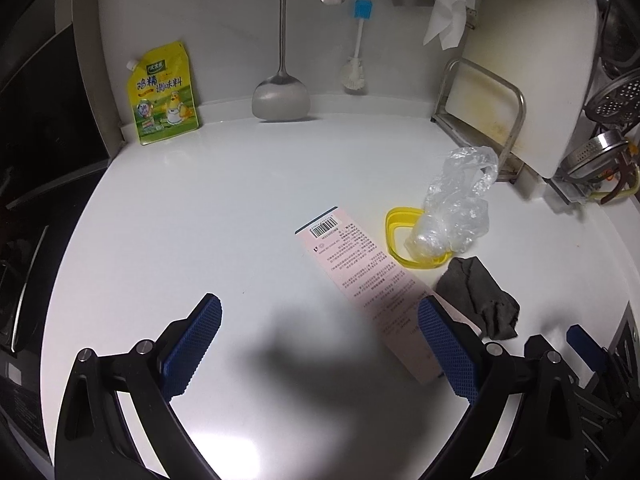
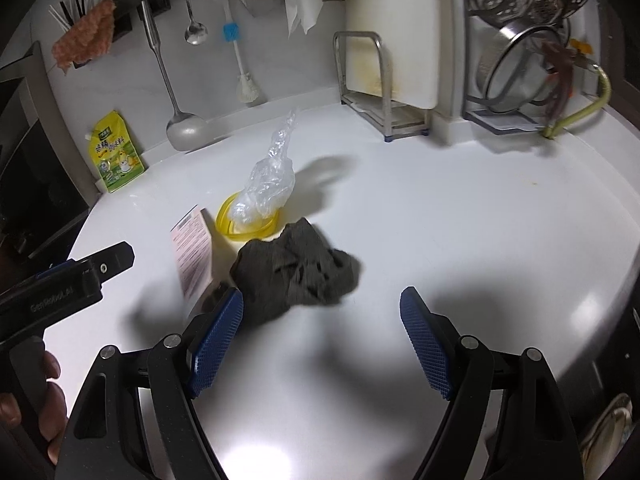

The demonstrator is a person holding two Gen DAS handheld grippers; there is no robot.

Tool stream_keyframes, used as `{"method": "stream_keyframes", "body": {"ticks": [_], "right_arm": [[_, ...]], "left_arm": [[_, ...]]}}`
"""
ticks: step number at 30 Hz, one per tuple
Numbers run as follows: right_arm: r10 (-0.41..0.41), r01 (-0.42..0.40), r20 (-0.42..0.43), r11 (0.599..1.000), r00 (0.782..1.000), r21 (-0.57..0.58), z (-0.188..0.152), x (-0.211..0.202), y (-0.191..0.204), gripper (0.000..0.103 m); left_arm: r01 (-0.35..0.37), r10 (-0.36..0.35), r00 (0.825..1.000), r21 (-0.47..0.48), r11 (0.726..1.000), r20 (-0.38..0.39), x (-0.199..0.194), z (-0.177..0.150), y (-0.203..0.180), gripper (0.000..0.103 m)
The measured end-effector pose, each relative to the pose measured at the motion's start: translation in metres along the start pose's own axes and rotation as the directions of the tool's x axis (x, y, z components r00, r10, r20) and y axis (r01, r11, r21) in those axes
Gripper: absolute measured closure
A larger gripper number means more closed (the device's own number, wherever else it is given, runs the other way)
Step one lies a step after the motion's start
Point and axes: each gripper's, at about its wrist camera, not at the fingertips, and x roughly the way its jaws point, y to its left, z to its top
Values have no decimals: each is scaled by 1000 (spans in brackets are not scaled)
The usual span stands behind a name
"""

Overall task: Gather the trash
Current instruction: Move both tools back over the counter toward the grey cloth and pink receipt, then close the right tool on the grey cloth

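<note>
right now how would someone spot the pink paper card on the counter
On the white counter, look just left of the yellow ring holding crumpled clear plastic. The pink card lies flat there: long, printed, barcode at its far end, unlike the dark cloth beside it.

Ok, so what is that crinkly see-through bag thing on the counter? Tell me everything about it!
The clear plastic bag is thin, shiny and very crumpled, like used wrapping. It stands up in a scrunched, twisted heap, its top pointing toward the back wall. Its bottom sits inside a yellow ring-shaped lid on the white counter. A dark grey cloth lies just in front, and a pink printed card is beside it. No gripper touches it.
</note>
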Motion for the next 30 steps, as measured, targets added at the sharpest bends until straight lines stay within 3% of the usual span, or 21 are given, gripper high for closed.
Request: {"method": "stream_keyframes", "body": {"ticks": [16,17,18,30], "right_arm": [[11,-15,-76,999,997,-49,14,66,10,26],[18,-21,-76,999,997,-47,13,67,9,30],[23,-26,-78,999,997,-44,12,68,9,41],[49,-51,-49,998,998,-40,10,61,-1,69]], "left_arm": [[-22,22,998,-14,1000,-51,28,10,2,6],[-23,22,998,-14,1000,-52,29,11,1,6],[-25,24,998,-12,1000,-52,30,11,0,6],[-17,8,990,-62,998,-143,55,14,-12,6]]}}
